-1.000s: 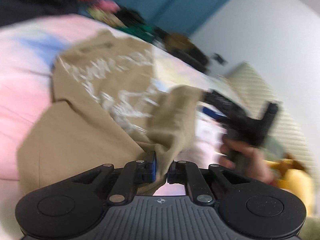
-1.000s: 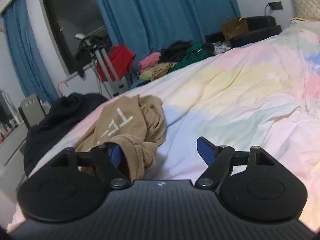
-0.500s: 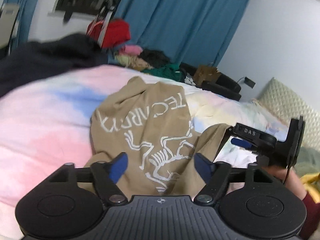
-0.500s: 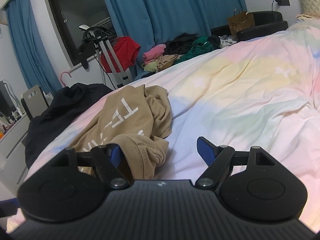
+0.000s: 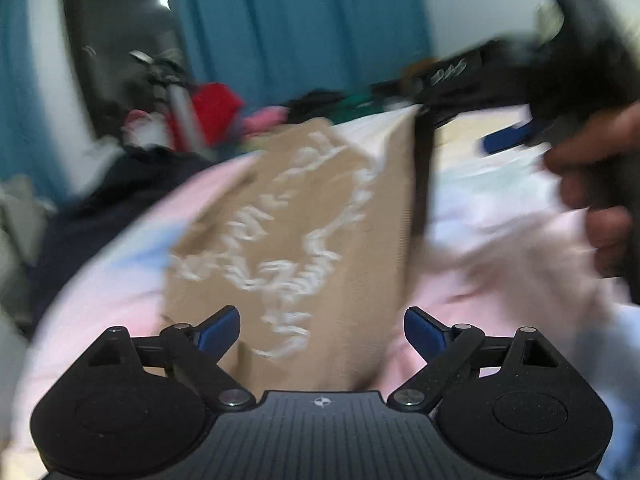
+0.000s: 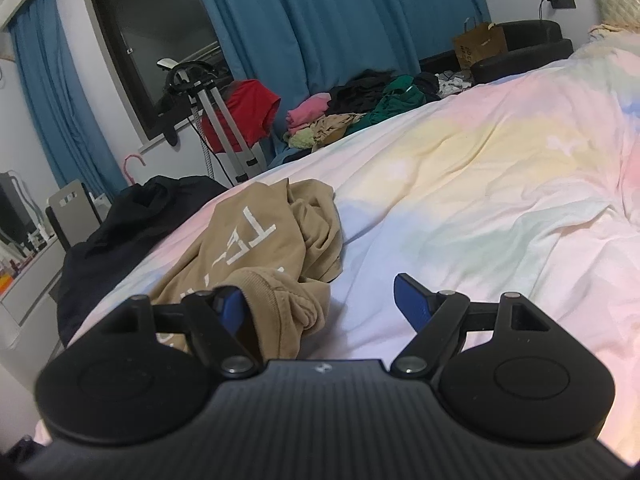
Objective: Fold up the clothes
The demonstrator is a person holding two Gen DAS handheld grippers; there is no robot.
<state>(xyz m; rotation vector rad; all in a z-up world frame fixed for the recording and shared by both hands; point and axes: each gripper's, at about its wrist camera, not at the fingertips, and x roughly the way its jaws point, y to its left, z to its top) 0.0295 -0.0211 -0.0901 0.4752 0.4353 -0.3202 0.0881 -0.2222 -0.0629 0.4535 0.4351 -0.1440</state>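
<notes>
tan tee (image 6: 256, 248): soft matt cloth w/ white print; bedsheet (image 6: 480, 184): smooth pastel cloth, creased; gripper fingers (image 6: 416, 304): matt blk plastic.

White letters "TE" legible on tan shirt (image 6: 256, 236) in right wrist view, remaining letters hidden in folds. Blurred white print on same shirt in left wrist view, unreadable. Dark print on paper bag (image 6: 478, 44), too small to read.

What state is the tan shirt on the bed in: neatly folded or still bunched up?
Bunched up. The tan shirt lies in rumpled folds on the bed sheet, its white print partly hidden.
</notes>
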